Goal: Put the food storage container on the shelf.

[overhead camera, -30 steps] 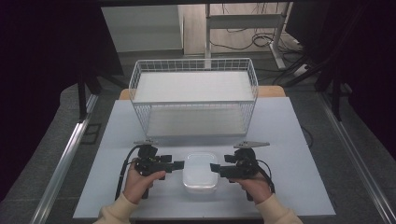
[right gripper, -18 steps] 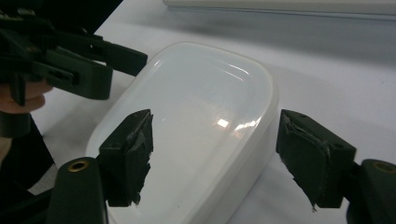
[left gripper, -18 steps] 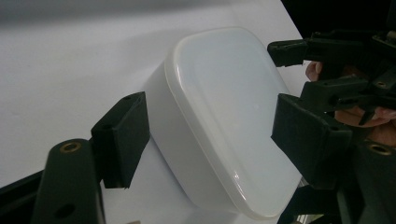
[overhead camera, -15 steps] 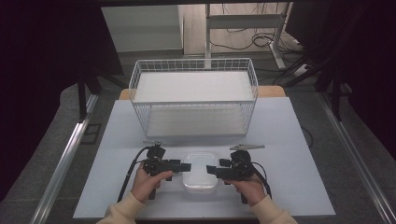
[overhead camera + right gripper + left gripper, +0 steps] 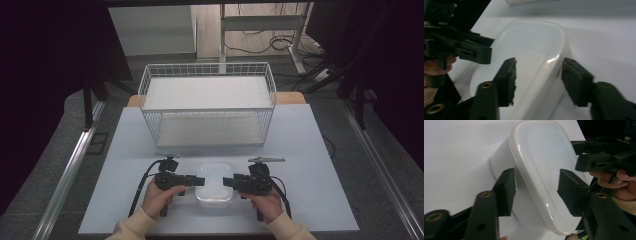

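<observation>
The white box with a lid (image 5: 214,184) sits low in the middle of the high view, on the pale table (image 5: 320,150), a little way in front of the wire basket (image 5: 207,102) that stands higher up in the picture. The box looks a bit longer from top to bottom of that view than from side to side, though it is close to square. The two claws come at it from its two side edges. The left gripper (image 5: 199,181) points in from the left of the picture, and the right gripper (image 5: 226,182) points in from the right, so the box lies right between them and both are about as near. In the left gripper view, the box (image 5: 541,172) has its rim sitting between the two black jaws, one jaw under the side wall and one over the lid. In the right gripper view, the box (image 5: 529,62) is the same way, with a jaw on each side of the rim. Both claws have just been closing, with the box edge between the jaws. They are partly closed, and small gaps seem to show at the pads, so I think they do not pinch yet. Both need to squeeze the rim evenly before any lift.
</observation>
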A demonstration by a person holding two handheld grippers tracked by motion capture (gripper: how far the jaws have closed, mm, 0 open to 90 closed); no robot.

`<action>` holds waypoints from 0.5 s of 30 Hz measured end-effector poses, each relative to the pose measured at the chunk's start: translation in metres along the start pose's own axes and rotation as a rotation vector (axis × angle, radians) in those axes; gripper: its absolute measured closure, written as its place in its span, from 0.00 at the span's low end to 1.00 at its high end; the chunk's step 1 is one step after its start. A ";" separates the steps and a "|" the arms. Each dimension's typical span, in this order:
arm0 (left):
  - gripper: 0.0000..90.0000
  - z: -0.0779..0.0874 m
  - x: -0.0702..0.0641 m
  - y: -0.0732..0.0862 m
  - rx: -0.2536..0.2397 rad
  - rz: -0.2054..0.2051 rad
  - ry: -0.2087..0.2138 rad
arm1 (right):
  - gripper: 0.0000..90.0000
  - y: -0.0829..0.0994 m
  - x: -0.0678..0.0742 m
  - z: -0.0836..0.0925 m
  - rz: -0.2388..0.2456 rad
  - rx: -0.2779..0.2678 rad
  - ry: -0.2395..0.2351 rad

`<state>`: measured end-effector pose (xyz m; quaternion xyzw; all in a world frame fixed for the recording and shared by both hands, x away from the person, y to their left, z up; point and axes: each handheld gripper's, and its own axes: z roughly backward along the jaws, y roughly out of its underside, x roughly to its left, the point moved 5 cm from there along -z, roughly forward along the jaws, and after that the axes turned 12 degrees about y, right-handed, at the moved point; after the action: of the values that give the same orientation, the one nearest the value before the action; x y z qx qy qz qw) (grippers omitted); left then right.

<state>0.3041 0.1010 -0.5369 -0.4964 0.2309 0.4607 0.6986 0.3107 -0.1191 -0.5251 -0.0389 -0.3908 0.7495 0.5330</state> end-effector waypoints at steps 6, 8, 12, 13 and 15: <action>0.67 0.007 0.000 0.002 -0.042 0.028 0.033 | 0.69 0.001 -0.003 0.006 -0.054 -0.015 -0.038; 0.71 0.010 -0.003 0.003 -0.052 0.016 0.027 | 0.72 0.001 -0.002 0.009 -0.062 -0.018 -0.052; 0.77 0.015 -0.010 0.004 -0.069 -0.015 0.018 | 0.77 0.001 -0.002 0.015 -0.064 -0.029 -0.065; 0.78 0.016 -0.011 0.005 -0.068 -0.022 0.017 | 0.78 0.001 -0.001 0.016 -0.067 -0.032 -0.070; 0.80 0.017 -0.014 0.005 -0.074 -0.034 0.017 | 0.79 0.001 -0.001 0.018 -0.064 -0.036 -0.075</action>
<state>0.2905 0.1114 -0.5213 -0.5296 0.2110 0.4531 0.6853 0.3022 -0.1302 -0.5136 -0.0077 -0.4250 0.7259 0.5407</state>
